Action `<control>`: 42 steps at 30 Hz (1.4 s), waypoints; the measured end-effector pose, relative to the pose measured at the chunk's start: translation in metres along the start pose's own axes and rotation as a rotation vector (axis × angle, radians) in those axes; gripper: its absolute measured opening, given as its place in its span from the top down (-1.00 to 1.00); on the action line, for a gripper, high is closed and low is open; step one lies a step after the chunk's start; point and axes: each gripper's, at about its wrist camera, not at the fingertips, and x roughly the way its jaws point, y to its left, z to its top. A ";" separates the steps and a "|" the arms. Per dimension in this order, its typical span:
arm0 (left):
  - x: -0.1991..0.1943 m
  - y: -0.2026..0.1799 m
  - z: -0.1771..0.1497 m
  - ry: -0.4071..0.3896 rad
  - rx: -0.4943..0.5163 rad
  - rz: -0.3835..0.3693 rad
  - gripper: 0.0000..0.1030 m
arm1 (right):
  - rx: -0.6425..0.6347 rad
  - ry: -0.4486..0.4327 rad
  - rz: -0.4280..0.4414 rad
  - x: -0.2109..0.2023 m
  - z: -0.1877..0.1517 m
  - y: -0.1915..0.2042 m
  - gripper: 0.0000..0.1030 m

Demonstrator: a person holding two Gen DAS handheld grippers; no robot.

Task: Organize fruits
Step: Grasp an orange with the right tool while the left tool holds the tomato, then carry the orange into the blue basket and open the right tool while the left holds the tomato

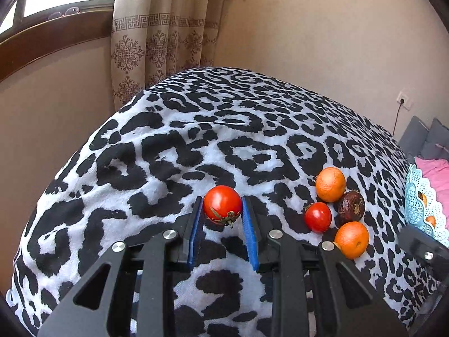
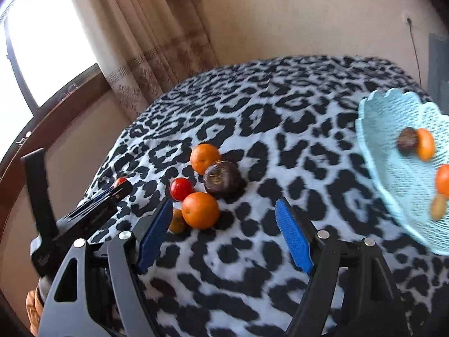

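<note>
The left gripper point(image 1: 222, 210) is clamped on a red tomato point(image 1: 222, 205), its two blue pads point(image 1: 196, 230) pressed against the fruit's sides, the green stem end turned down toward the camera; the tomato is held just clear of the leopard-print blanket point(image 1: 157, 146) that covers the surface. To the right of this claw, near but not touching it, lies a small cluster of loose fruit: a smaller tomato point(image 1: 318, 216) closest, a far orange point(image 1: 330, 184) beyond it, a dark brown fruit point(image 1: 350, 205) touching both oranges, and a near orange point(image 1: 352, 239) beside the claw's right linkage. Farther right, at the picture's edge, stands a pale blue lattice basket point(image 1: 415, 205) with some fruit visible inside. The right gripper point(image 2: 224, 216) has its jaws standing wide apart with nothing between them, only blanket below. The same cluster sits ahead and slightly left of it, and a small yellowish fruit point(image 2: 177, 220) is tucked against the near orange, just beside the left pad. In the right wrist view, the basket is to the right of this claw, blurred, holding a dark fruit, oranges and a small yellow-brown fruit. Well beyond both claws are a beige wall, a patterned curtain point(image 1: 157, 47) and a wood-framed window point(image 1: 56, 28).
</note>
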 end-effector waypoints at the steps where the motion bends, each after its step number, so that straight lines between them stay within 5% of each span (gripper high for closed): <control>1: 0.001 0.001 0.000 0.003 -0.004 -0.001 0.48 | -0.001 0.007 -0.005 0.006 0.001 0.003 -0.50; 8: 0.004 0.003 0.001 0.013 -0.016 -0.007 0.48 | 0.009 0.065 -0.025 0.050 0.005 0.015 -0.49; 15: 0.004 0.003 0.001 0.013 -0.018 -0.009 0.48 | -0.047 0.098 -0.013 0.059 -0.003 0.023 0.21; 42: -0.001 0.004 0.002 0.018 -0.046 -0.083 0.48 | -0.001 -0.117 -0.090 -0.037 -0.006 -0.012 0.22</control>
